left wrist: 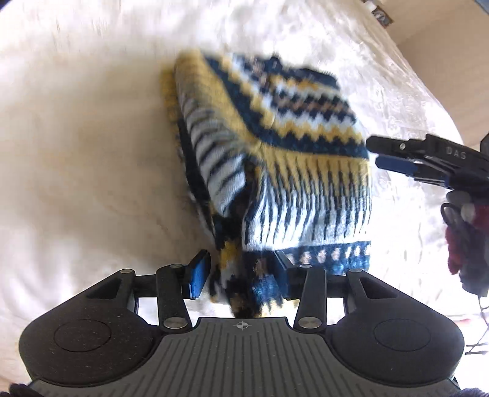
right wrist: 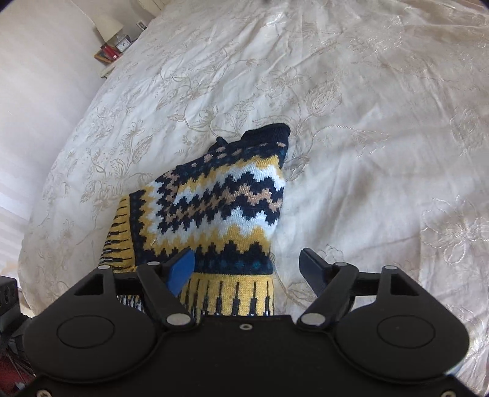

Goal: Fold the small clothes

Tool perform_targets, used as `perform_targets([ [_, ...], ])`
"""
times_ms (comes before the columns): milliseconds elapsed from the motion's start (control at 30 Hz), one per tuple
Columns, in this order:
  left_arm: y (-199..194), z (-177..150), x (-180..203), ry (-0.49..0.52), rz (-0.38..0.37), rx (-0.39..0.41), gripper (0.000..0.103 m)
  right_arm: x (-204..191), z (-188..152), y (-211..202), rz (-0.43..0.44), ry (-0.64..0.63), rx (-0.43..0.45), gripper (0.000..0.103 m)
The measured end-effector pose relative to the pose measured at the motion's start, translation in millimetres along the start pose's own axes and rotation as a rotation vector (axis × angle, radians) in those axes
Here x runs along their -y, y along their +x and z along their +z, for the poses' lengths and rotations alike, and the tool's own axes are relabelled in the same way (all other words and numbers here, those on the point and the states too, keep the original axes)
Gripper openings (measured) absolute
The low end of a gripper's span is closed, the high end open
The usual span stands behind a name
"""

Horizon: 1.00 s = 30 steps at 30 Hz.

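Left wrist view: a small knitted sweater with navy, yellow, white and tan zigzag bands is seen lying partly folded on a white bedspread embroidered with pale flowers, blurred by motion. The left gripper is seen at the sweater's near edge with its jaws apart, and a hanging fold of the knit lies between them; the blue-padded finger on the left is clear of the fabric, while contact at the other finger cannot be told. The right gripper is seen entering from the right edge, its tips just beside the sweater's yellow fringe-patterned band, with the two fingers seen close together from the side. In the right wrist view, the same sweater is shown draped on the bedspread, its dark ribbed end pointing away from the camera. The right gripper is seen above the yellow and navy striped band with its jaws spread wide, nothing being clamped between them. A bedside surface with a small lamp and an alarm clock is seen at the upper left, beyond the bed's edge.
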<state>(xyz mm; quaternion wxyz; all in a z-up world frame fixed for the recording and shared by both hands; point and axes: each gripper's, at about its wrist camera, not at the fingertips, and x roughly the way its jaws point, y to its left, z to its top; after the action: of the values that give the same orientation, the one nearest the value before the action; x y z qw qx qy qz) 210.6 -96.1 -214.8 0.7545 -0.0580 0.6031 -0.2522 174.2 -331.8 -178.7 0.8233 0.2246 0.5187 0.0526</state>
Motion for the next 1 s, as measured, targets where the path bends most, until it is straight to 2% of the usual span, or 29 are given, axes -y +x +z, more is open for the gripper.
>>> perform_targets([
  [67, -20.9, -8.8, 8.8, 0.054, 0.02, 0.052, 0.043, 4.2, -2.8, -7.3, -0.001, -0.004, 0.023, 0.083],
  [167, -44.4, -4.3, 29.7, 0.131, 0.013, 0.132, 0.043, 12.1, -8.7, -17.4, 0.005, -0.007, 0.046, 0.084],
  [267, -43.6, 4.0, 56.4, 0.198, 0.013, 0.207, 0.043, 18.5, -11.9, -20.8, 0.004, -0.013, 0.054, 0.087],
  [333, -36.4, 11.0, 64.8, 0.213, 0.034, 0.244, 0.048, 21.7, -12.6, -20.9, 0.007, -0.019, 0.054, 0.09],
  [433, -19.0, 25.1, 59.2, 0.155, 0.082, 0.284, 0.049, 22.6, -11.9, -19.2, 0.001, -0.041, 0.05, 0.091],
  [500, -15.8, 29.3, 42.9, 0.076, 0.14, 0.29, 0.049, 21.8, -9.9, -17.6, -0.004, -0.063, 0.044, 0.094],
  [567, 2.3, 35.2, 24.2, -0.002, 0.208, 0.28, 0.049, 21.2, -6.9, -15.5, -0.006, -0.083, 0.04, 0.095],
  [633, 13.3, 36.1, 5.2, -0.065, 0.243, 0.23, 0.049, 19.9, -2.2, -11.2, -0.007, -0.095, 0.029, 0.102],
  [700, 18.3, 35.6, -5.8, -0.097, 0.229, 0.221, 0.049, 18.3, 3.9, -5.5, -0.008, -0.111, 0.022, 0.102],
  [900, 18.6, 36.6, -6.9, -0.093, 0.232, 0.223, 0.05, 14.2, 25.8, 26.3, -0.017, -0.164, -0.021, 0.102],
  [1000, 19.1, 35.2, -8.0, -0.107, 0.227, 0.225, 0.05, 13.7, 33.0, 55.7, -0.087, -0.205, -0.088, 0.102],
])
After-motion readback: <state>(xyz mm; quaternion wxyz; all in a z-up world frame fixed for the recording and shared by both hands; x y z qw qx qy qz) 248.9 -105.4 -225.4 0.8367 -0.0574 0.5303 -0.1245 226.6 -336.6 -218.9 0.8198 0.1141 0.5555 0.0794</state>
